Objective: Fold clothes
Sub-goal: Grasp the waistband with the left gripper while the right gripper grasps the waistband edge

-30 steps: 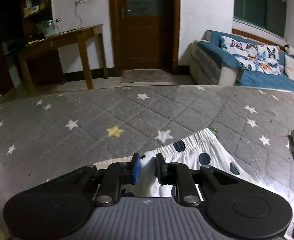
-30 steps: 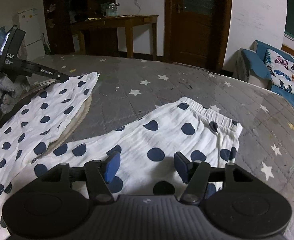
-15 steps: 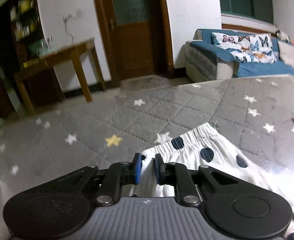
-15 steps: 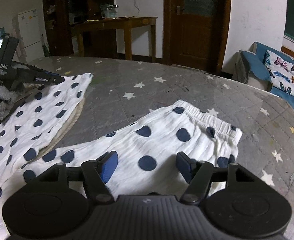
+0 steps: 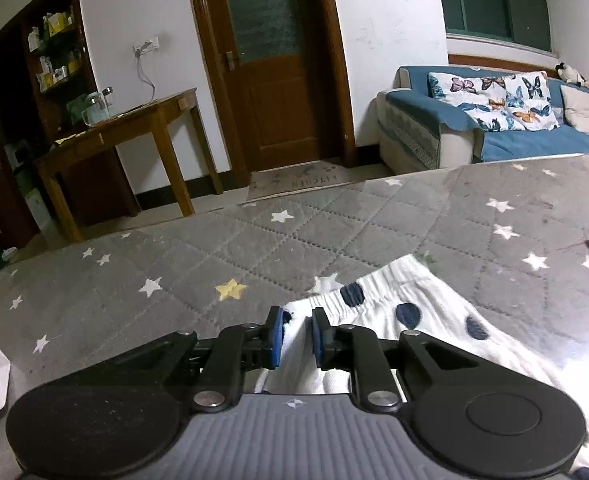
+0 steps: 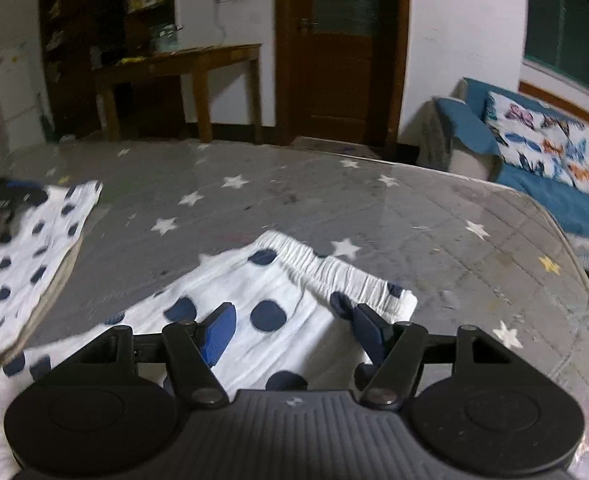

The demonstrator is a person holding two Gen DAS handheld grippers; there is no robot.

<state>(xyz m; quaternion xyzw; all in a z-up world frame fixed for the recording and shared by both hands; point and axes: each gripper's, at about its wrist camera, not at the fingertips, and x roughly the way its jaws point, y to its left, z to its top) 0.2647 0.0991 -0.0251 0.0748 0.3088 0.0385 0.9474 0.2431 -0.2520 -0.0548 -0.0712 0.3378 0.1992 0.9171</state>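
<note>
Pinching the stretchy top edge of the pants, the left gripper has its blue pads pressed close with white cloth between them. The pants are white with dark blue dots and lie on a gray mat with stars. The right gripper is spread wide and sits low over the other end of the top edge, with nothing in it. A sofa, a table and a door stand behind.

Right view's left edge blurred; dotted garment cut off there.
</note>
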